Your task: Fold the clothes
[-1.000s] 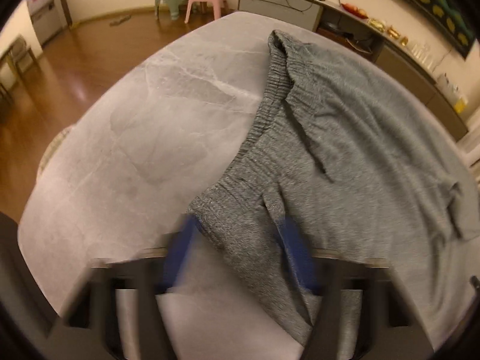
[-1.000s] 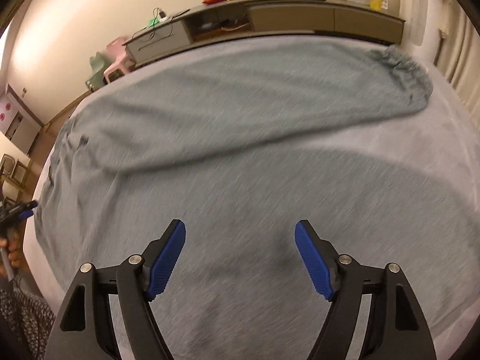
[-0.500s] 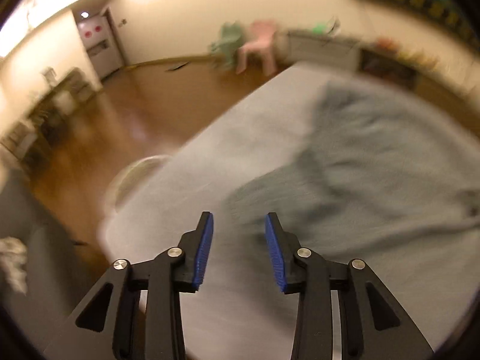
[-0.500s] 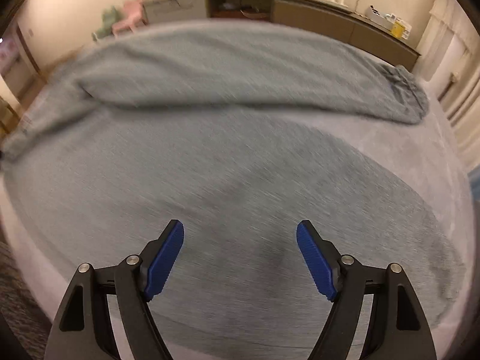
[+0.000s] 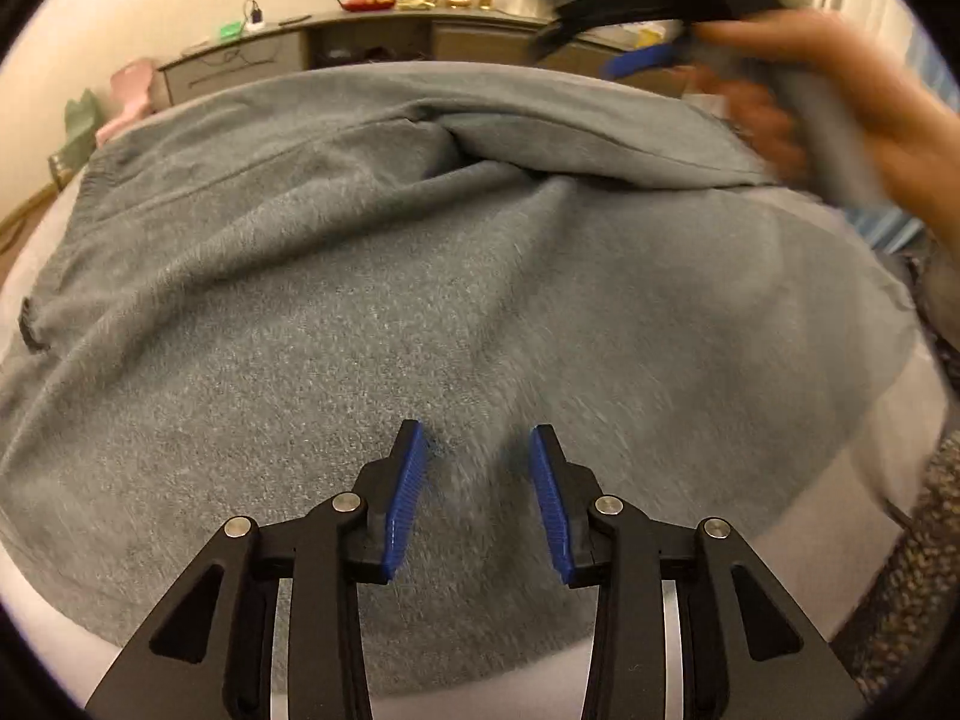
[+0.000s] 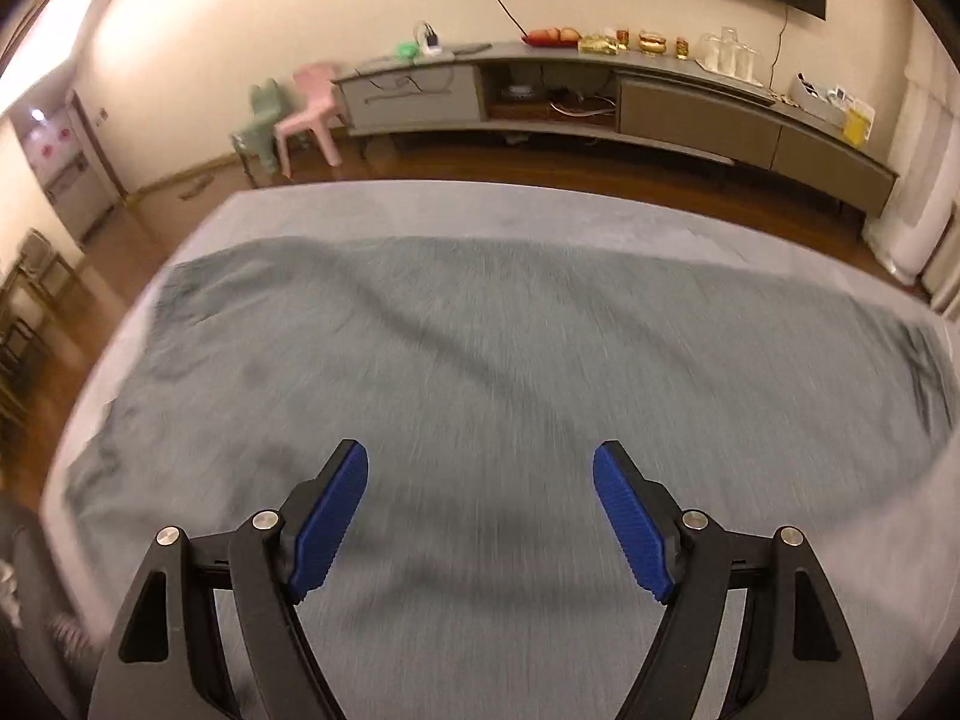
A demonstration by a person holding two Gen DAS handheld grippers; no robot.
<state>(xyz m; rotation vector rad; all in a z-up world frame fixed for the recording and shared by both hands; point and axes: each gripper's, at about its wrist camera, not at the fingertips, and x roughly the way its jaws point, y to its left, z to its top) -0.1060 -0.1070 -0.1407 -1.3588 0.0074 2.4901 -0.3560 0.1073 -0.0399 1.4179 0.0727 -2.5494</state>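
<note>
Left wrist view: the left gripper [image 5: 477, 495] is seen above the grey trousers [image 5: 420, 300] with its blue pads [image 5: 408, 498] parted by a modest gap, and nothing is pinched between them. The trousers are spread over the pale table [image 5: 888, 420] beneath, with a fold of one leg laid across the far side. At the upper right, the right gripper [image 5: 636, 57] is gripped by a blurred hand [image 5: 840, 108] above the cloth's far edge.

From the right wrist view, the right gripper [image 6: 480, 516] is shown with its jaws spread wide and empty over the same trousers [image 6: 510, 360], which are laid out flat across the table [image 6: 480, 210]. Beyond the table, a long sideboard [image 6: 600, 96] and two small plastic chairs [image 6: 300, 114] are seen against the wall.
</note>
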